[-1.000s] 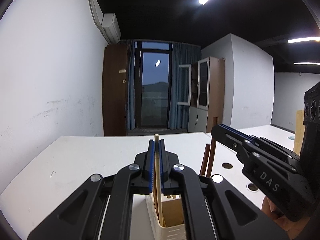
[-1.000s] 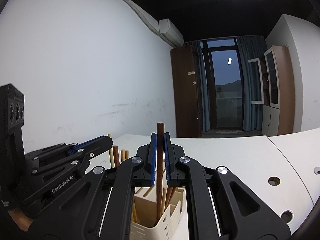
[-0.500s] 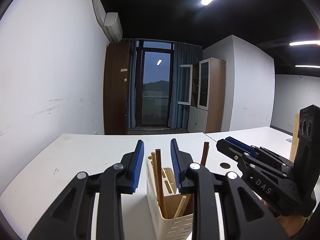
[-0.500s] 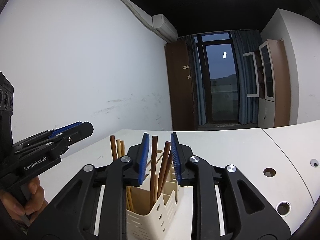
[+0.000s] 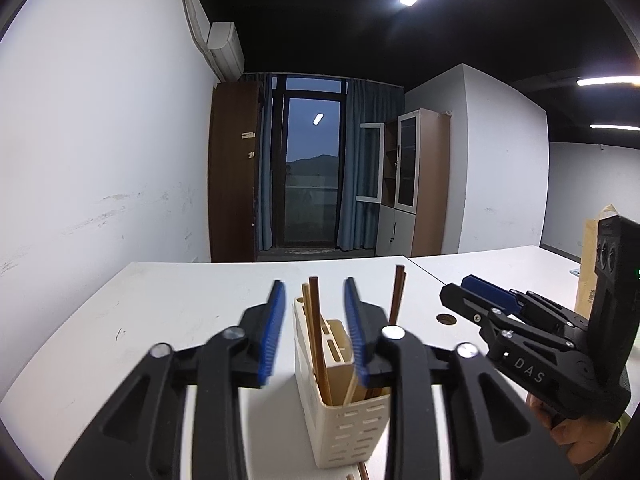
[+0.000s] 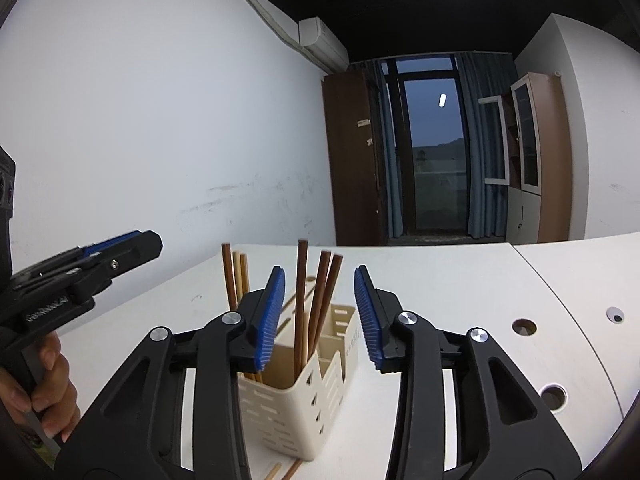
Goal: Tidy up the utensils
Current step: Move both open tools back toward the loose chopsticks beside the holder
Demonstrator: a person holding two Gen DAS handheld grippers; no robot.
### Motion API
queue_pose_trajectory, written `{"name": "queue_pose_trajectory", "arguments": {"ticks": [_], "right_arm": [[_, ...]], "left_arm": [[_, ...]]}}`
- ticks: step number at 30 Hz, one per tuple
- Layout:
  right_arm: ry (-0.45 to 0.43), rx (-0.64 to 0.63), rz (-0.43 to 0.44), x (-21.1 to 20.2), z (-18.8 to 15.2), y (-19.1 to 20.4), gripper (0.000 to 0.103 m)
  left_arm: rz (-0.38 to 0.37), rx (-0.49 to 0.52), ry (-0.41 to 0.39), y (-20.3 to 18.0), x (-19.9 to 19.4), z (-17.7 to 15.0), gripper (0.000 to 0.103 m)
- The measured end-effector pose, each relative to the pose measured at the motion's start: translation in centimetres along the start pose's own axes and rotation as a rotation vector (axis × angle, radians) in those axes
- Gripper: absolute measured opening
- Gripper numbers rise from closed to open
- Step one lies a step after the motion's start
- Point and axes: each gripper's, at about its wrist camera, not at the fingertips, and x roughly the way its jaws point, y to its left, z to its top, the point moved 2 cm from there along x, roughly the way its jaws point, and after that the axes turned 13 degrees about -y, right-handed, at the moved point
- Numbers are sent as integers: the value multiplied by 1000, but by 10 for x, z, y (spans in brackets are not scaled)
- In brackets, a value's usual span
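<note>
A white desk [image 5: 168,312] fills the lower part of both views, with round holes near its right side. On it stands a cream slotted utensil holder [image 6: 296,408], divided into compartments, with dark brown and pale wooden chopsticks [image 6: 300,300] standing upright or leaning in it; two more chopstick ends lie on the desk at its base. The left tongs [image 5: 314,332] and right tongs [image 6: 318,316] each frame the holder from their own side, blue pads apart and opening, touching no chopstick. A hand [image 6: 44,392] grips the left tool's handle.
</note>
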Motion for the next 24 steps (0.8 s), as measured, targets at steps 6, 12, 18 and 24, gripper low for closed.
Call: {"name": "queue_pose_trajectory", "arguments": {"ticks": [6, 12, 18, 24], "right_arm": [[47, -5, -15, -11, -6, 0, 41], [115, -9, -42, -16, -16, 0, 43], [205, 9, -41, -22, -44, 3, 50], [298, 5, -30, -20, -77, 12, 50]], "left_arm": [[8, 21, 35, -3, -14, -7, 35], [4, 22, 97, -2, -22, -17, 42], [-8, -21, 149, 4, -35, -42, 43], [-4, -34, 223, 9, -39, -74, 43]]}}
